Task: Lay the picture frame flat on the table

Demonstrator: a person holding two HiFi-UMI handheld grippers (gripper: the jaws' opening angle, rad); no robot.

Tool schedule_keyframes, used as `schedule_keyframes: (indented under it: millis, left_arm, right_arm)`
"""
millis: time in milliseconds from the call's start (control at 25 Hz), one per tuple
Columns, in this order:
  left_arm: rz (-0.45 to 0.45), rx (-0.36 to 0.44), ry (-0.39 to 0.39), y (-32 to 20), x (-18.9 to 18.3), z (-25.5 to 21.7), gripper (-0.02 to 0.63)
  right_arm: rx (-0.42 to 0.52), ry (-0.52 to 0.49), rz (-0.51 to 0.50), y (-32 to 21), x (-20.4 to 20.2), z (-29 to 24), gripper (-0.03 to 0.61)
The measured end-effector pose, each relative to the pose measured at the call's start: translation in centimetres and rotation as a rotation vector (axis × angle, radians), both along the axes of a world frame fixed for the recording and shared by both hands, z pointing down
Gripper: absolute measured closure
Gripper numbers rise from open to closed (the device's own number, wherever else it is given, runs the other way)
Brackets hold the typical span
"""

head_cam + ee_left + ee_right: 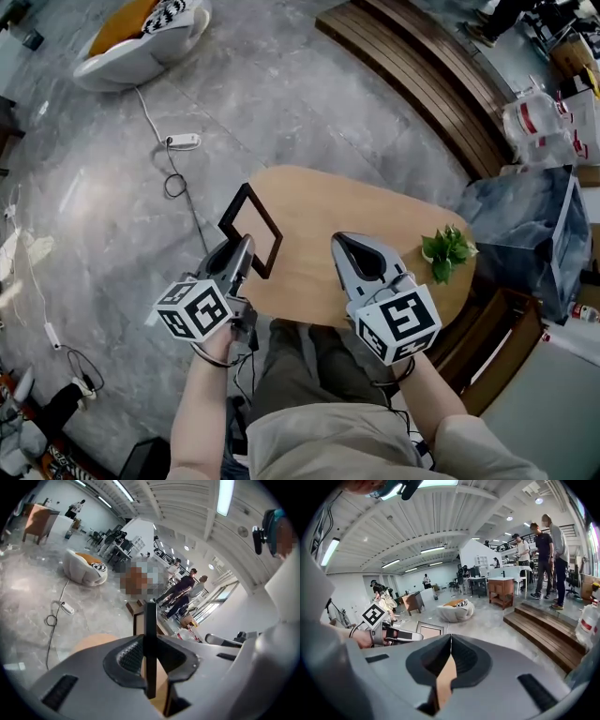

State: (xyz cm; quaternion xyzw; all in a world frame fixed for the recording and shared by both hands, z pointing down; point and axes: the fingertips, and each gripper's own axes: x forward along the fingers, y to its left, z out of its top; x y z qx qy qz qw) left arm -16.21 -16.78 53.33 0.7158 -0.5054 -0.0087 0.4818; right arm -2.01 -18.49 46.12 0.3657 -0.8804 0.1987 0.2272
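A thin black picture frame stands tilted on its edge over the left end of the oval wooden table. My left gripper is shut on the frame's near lower side. In the left gripper view the frame shows edge-on as a dark bar clamped between the pads of the left gripper. My right gripper hovers over the table's near middle, shut with nothing in it. In the right gripper view the jaws of the right gripper meet, and the frame shows beyond them at the left.
A small green plant sits at the table's right end. A dark bin stands to the right and curved wooden steps behind. A power strip with cable and a white beanbag lie on the grey floor.
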Motion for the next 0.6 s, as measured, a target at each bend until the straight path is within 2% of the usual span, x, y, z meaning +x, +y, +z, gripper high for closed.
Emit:
schedule_keyframes:
  millis: [120, 280, 400, 600]
  left_arm:
    - [-0.013, -0.031, 0.019, -0.1, -0.3, 3.6, 0.546]
    - [-0.069, -0.112, 0.141, 0.2, -0.4, 9.5, 0.545]
    - [-0.099, -0.173, 0.167, 0.7, -0.5, 13.9, 0.545]
    - [-0.142, -0.235, 0.255, 1.0, -0.7, 20.0, 0.545]
  right_arm:
    - [-0.029, 0.008, -0.012, -0.4, -1.0, 2.8, 0.581]
    - [-0.062, 0.014, -0.023, -1.3, -2.2, 6.8, 0.581]
    - [-0.091, 0.013, -0.029, -1.8, -2.9, 9.8, 0.581]
    - [-0.136, 0.009, -0.031, -2.5, -4.1, 14.5, 0.581]
